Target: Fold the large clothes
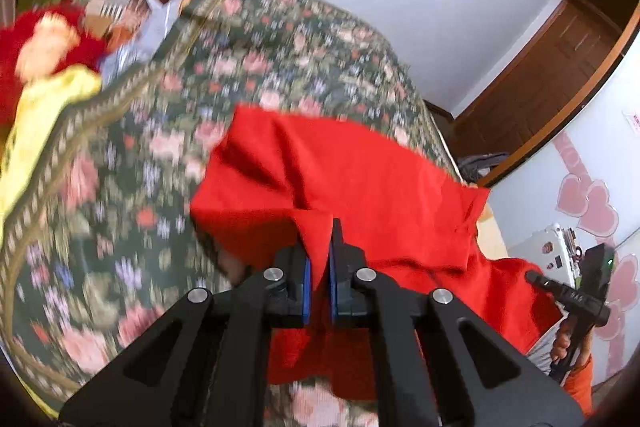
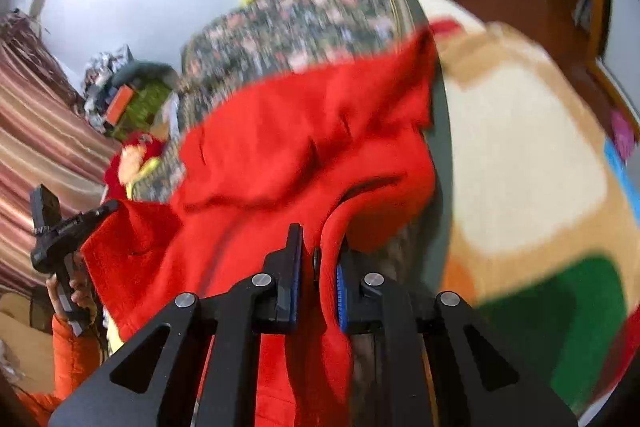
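Our left gripper (image 1: 319, 263) is pinched down on a fold of the red garment (image 1: 340, 183); cloth fills the narrow gap between the blue pads. Our right gripper (image 2: 319, 267) is likewise clamped on a thick rolled edge of the same cloth. The garment hangs bunched between the two tools, its far part draped over the floral bedspread (image 1: 140, 155). Both views are blurred. A red stuffed toy (image 1: 48, 43) sits at the bed's far corner. A patterned rug (image 2: 528, 163) lies beside the bed.
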{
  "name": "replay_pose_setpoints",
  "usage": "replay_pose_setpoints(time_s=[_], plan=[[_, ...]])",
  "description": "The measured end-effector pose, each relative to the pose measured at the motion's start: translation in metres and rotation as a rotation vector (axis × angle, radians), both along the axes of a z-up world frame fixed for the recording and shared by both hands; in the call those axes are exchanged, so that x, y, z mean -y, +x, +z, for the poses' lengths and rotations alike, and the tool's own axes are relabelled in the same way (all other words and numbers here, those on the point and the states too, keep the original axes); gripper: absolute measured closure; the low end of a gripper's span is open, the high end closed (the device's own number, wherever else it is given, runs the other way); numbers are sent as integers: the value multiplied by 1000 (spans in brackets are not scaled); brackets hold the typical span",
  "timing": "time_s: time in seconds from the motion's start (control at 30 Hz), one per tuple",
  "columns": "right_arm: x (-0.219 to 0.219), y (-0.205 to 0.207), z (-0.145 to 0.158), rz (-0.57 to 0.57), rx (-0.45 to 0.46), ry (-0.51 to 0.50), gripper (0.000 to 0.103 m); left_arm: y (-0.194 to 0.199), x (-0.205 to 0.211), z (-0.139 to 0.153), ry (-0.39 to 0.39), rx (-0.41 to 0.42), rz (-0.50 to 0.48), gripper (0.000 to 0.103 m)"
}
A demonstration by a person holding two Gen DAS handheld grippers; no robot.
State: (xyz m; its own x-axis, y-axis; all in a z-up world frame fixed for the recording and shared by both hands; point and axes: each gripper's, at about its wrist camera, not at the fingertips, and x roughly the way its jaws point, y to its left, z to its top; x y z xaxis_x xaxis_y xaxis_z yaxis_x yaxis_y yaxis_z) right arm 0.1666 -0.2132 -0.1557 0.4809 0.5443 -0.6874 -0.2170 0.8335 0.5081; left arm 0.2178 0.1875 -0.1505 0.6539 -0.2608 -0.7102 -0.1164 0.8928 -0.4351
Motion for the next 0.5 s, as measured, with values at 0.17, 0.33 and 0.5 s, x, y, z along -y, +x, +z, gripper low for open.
replay_pose_setpoints(time_s=[0.17,0.33,0.5], plan=[[-4,44,21,-23,80,3,91,44,-2,26,47,61,13,98],[-2,93,20,-92,79,1,91,96,-18,23,61,53,70,98],[1,141,-1,-144,44,-23,91,148,-36,-13,121,-19,142,98]])
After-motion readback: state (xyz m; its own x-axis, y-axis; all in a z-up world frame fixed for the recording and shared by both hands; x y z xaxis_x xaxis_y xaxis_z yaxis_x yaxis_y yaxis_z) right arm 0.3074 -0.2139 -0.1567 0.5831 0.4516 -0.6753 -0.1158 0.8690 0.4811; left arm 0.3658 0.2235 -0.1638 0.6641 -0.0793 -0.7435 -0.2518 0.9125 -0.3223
